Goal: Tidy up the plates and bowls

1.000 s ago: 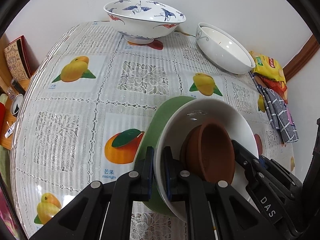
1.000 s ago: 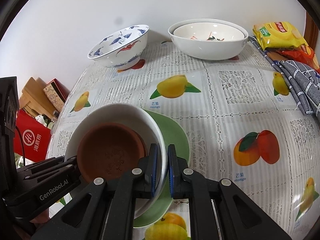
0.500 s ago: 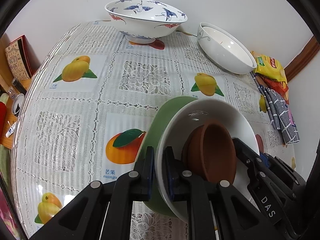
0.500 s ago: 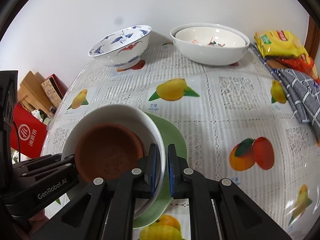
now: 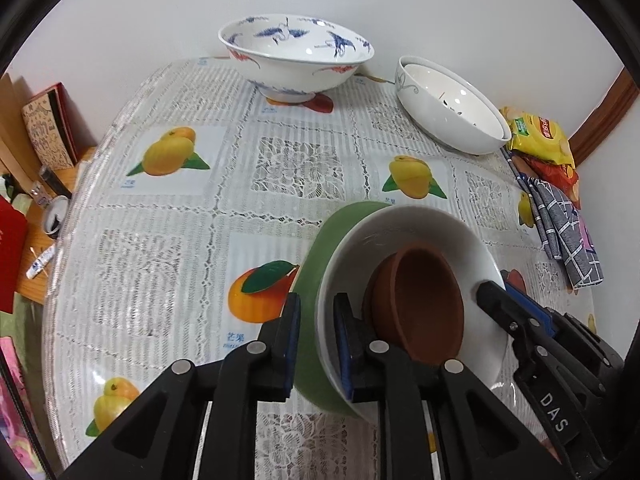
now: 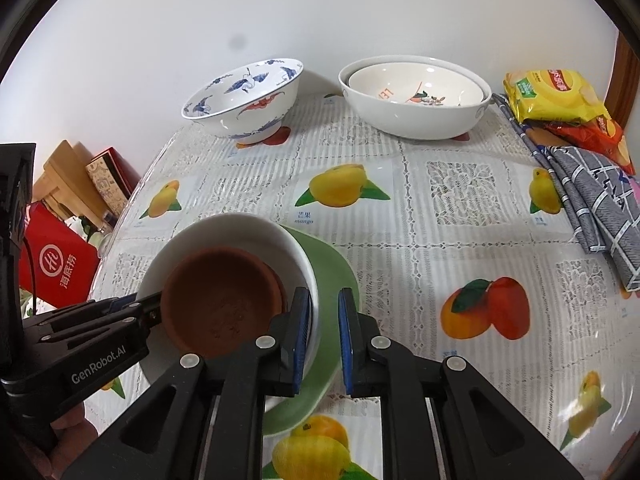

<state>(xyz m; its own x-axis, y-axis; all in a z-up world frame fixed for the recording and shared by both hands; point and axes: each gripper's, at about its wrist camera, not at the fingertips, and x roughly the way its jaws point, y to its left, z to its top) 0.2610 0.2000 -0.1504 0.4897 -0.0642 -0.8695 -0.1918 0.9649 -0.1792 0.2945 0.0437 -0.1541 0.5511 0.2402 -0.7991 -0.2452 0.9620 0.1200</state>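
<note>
A brown clay bowl (image 5: 416,300) sits inside a white bowl (image 5: 404,224), which rests on a green plate (image 5: 320,256). My left gripper (image 5: 316,344) is shut on the left rims of the white bowl and green plate. My right gripper (image 6: 323,340) is shut on the stack's opposite rims; the brown bowl (image 6: 220,300), white bowl (image 6: 228,228) and green plate (image 6: 336,276) show there. The stack is held above the table. A blue-patterned bowl (image 5: 296,56) and a large white bowl (image 5: 448,108) with a smaller bowl nested inside stand at the back.
The table carries a fruit-print lace cloth (image 5: 168,240). Snack packets (image 6: 560,100) and a grey checked cloth (image 6: 592,208) lie at the right edge. Boxes and a red bag (image 6: 56,264) stand beyond the table's left edge.
The held stack and both grippers have risen a little and moved slightly toward the back of the table. Both grips are unchanged.
</note>
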